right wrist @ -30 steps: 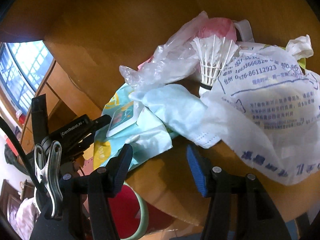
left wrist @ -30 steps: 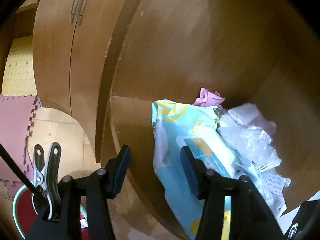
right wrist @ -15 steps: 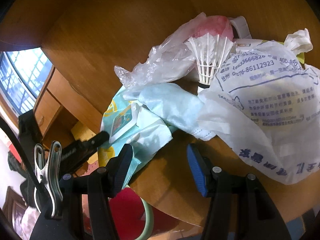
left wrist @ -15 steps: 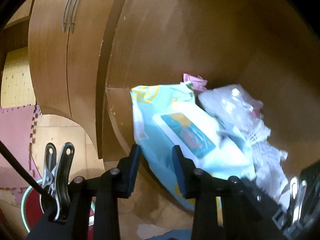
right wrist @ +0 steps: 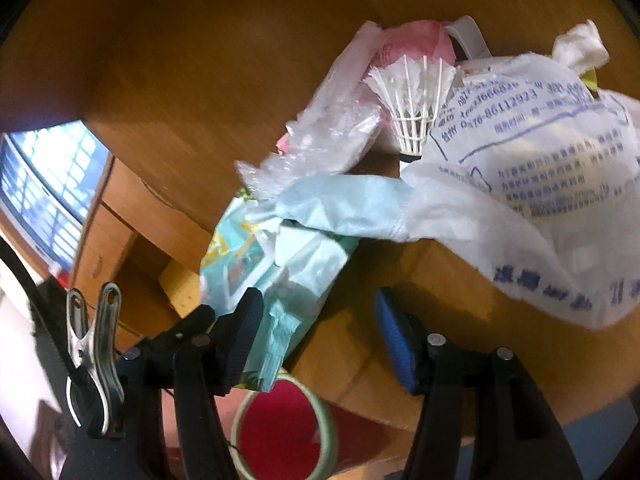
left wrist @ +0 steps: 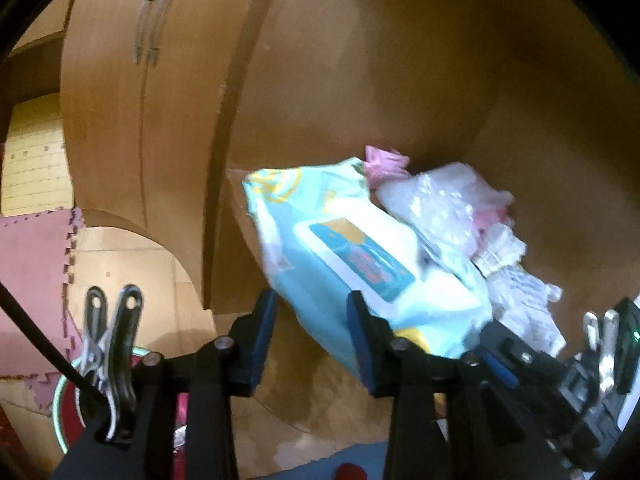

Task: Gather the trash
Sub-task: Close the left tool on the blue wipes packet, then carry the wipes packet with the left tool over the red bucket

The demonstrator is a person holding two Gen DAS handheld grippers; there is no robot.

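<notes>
A light-blue wet-wipe pack [left wrist: 352, 256] hangs over the edge of a wooden table [left wrist: 400, 80], beside crumpled clear plastic [left wrist: 440, 208] and pink paper [left wrist: 384, 162]. My left gripper [left wrist: 312, 340] is open, its fingers either side of the pack's lower corner, not closed on it. In the right wrist view the pack [right wrist: 276, 268] lies by a pale blue mask [right wrist: 340, 208], a white shuttlecock [right wrist: 412, 104] and a printed white bag [right wrist: 532, 184]. My right gripper [right wrist: 320, 336] is open just before the table edge.
A red bin with a green rim [right wrist: 284, 428] stands on the floor below the table edge; it also shows in the left wrist view [left wrist: 68, 404]. Wooden cabinet doors [left wrist: 120, 120] and pink foam floor mats [left wrist: 32, 272] lie to the left.
My left gripper narrowed around the pack's corner, then widened a little. The pack has shifted right and up in its view. My right gripper moved slightly toward the table edge.
</notes>
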